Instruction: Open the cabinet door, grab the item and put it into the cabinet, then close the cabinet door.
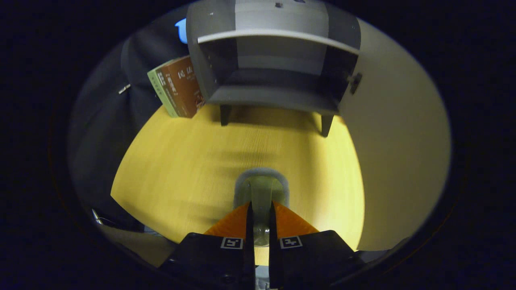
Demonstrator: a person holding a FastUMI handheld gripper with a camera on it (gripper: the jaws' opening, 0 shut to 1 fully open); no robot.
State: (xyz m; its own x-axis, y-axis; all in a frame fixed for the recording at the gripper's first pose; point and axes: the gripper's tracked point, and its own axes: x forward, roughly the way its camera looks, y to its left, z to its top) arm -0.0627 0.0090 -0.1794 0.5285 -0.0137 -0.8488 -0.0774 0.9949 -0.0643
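Yellow bench (169, 169) carries the open cabinet (274, 60) at its far edge; claw (261, 217) clenched on a clear cup (261, 189), cabinet straight ahead.

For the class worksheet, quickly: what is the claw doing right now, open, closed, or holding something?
Claw: closed on a clear glass object, both fingers pressing its sides, held above the yellow table, facing the open cabinet.

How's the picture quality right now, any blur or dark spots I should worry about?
Gripper view: fisheye bends the open cabinet and tabletop; tabletop grain is smeared by motion; cabinet interior is dim; the clear item held between the fingers of the gripper is hard to make out.
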